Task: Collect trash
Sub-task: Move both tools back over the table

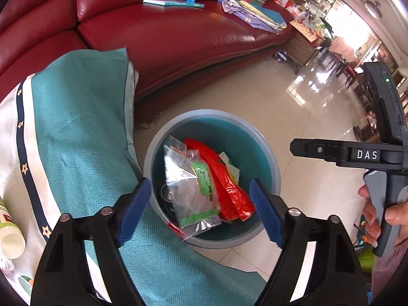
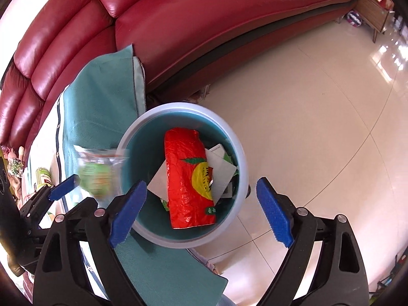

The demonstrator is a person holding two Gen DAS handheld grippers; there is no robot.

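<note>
A round bin [image 1: 211, 113] with a grey rim and teal inside stands on the floor beside the table. In it lie a red wrapper [image 1: 227, 178] and white card. My left gripper [image 1: 201, 211] is open above the bin. A clear bag with a green label [image 1: 193, 191] shows blurred between its blue pads, touching neither. My right gripper [image 2: 201, 214] is also open and empty over the bin [image 2: 183, 107], where the red wrapper [image 2: 188, 178] lies flat. In the right wrist view the blurred clear bag [image 2: 99, 170] hangs beside the left gripper's blue fingertip [image 2: 61, 187].
A teal and white tablecloth [image 1: 76, 140] drapes over the table edge next to the bin. A green-labelled bottle [image 1: 7, 229] lies on it at the left. A red leather sofa [image 1: 178, 38] with books and papers stands behind. A hand [image 1: 374, 214] holds the other gripper's handle.
</note>
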